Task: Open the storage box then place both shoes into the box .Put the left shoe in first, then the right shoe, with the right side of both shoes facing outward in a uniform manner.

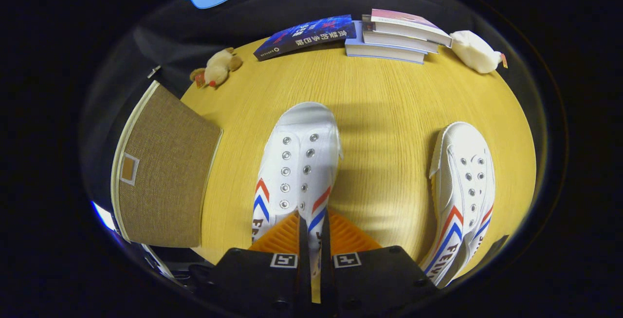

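We see the near white shoe [298,162] lying on the wooden table [389,94], its heel wall pinched between the fingers of our gripper [311,233], which are drawn close together on it; the second white shoe [462,186] lies well apart to its right; the fabric storage box [163,172] stands left; books [394,35] and two plush toys [216,67] lie beyond.

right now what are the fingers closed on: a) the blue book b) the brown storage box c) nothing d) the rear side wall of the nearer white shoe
d: the fingers stand nearly together with the thin rear side wall of the nearer white shoe pinched between them; the brown storage box sits off to their side and the blue book lies far beyond them.
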A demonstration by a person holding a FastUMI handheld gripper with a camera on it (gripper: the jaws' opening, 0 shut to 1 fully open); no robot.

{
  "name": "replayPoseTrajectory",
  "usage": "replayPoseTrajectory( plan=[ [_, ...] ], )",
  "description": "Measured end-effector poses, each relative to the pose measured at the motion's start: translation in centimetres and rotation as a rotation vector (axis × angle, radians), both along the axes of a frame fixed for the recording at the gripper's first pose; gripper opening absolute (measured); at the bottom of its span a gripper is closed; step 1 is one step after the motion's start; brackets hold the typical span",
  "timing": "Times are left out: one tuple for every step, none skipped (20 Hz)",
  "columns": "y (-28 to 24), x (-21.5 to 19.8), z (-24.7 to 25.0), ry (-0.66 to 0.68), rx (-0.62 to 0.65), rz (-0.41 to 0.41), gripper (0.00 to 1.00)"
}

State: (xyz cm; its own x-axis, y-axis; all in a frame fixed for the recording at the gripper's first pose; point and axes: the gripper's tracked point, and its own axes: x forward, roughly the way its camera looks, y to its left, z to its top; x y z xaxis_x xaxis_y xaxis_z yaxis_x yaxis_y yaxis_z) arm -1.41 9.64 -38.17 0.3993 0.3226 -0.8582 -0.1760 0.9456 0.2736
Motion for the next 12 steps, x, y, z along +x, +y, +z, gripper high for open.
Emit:
replayPoseTrajectory(
  plan=[
    [0.0, -0.1, -0.1, 0.003, 0.011, -0.007, 0.09],
    [0.0, 0.0, 0.1, 0.007, 0.023, -0.02, 0.08],
    [0.0, -0.1, 0.3, 0.011, 0.035, -0.031, 0.06],
    [0.2, -0.1, 0.8, 0.005, 0.051, -0.042, 0.06],
    [0.4, -0.3, 1.5, -0.001, 0.057, -0.045, 0.06],
    [0.4, -0.6, 2.2, -0.007, 0.054, -0.044, 0.06],
    [0.5, -0.8, 3.1, -0.018, 0.05, -0.045, 0.06],
    [0.5, -1.0, 4.1, -0.027, 0.052, -0.045, 0.06],
    [0.8, -1.3, 5.3, -0.032, 0.06, -0.047, 0.06],
    [1.1, -1.5, 6.7, -0.035, 0.074, -0.045, 0.06],
    [1.4, -1.8, 8.4, -0.041, 0.088, -0.046, 0.06],
    [1.8, -1.9, 10.0, -0.051, 0.099, -0.046, 0.06]
  ],
)
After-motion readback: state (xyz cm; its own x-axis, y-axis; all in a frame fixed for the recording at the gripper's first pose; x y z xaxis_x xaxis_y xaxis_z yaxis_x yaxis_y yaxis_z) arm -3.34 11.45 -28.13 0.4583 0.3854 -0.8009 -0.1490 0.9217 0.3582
